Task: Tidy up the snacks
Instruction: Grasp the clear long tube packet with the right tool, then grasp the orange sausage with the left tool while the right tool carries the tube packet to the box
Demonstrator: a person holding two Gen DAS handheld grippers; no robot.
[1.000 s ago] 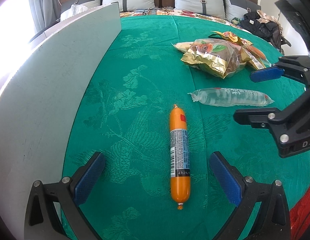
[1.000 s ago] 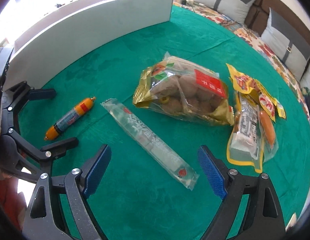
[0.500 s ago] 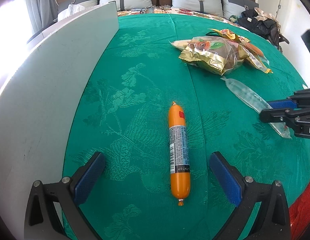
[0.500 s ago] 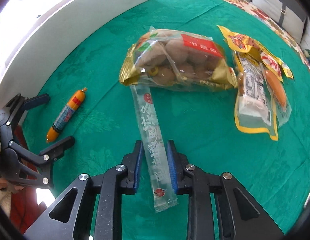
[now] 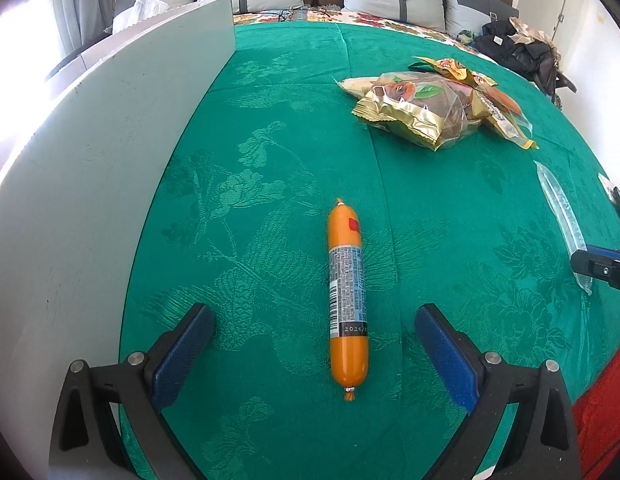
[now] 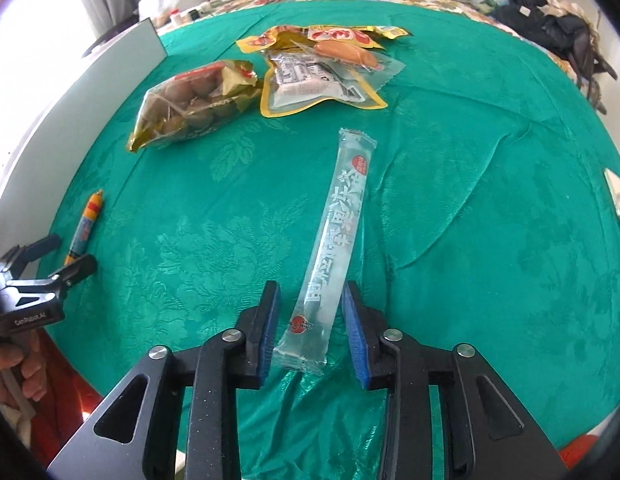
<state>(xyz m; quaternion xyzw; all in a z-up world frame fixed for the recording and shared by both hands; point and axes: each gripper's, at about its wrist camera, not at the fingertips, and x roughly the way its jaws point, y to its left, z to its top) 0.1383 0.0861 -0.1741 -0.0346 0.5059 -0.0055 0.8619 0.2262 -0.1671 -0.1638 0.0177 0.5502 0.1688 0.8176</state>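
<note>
Two tools are deployed over the green-clothed counter (image 5: pixel 449 208). The left tool (image 5: pixel 310 344) is held wide astride the orange sausage (image 5: pixel 347 292), aligned for a lengthwise-clearing pinch. The right tool (image 6: pixel 310 332) is narrowed around the clear stick pack's (image 6: pixel 333 248) near end, one pad apparently touching, with firm clamping not confirmed.

The right hand-held gripper (image 6: pixel 311 320) is straddling the near end of the clear snack stick (image 6: pixel 329 256), its 2 blue pads (image 6: pixel 355 340) sitting close on either side; whether they are pressing the wrapper is hard to tell. The stick is lying tilted on the green tablecloth (image 6: pixel 469 200). Beyond it, a gold bag of round snacks (image 6: pixel 190 104) and a yellow-edged pouch (image 6: pixel 317 80) are resting side by side. Far left, the left hand-held gripper (image 6: pixel 64 252) is hovering wide around an orange sausage (image 6: pixel 86 228) beside the white panel (image 6: pixel 70 108).
</note>
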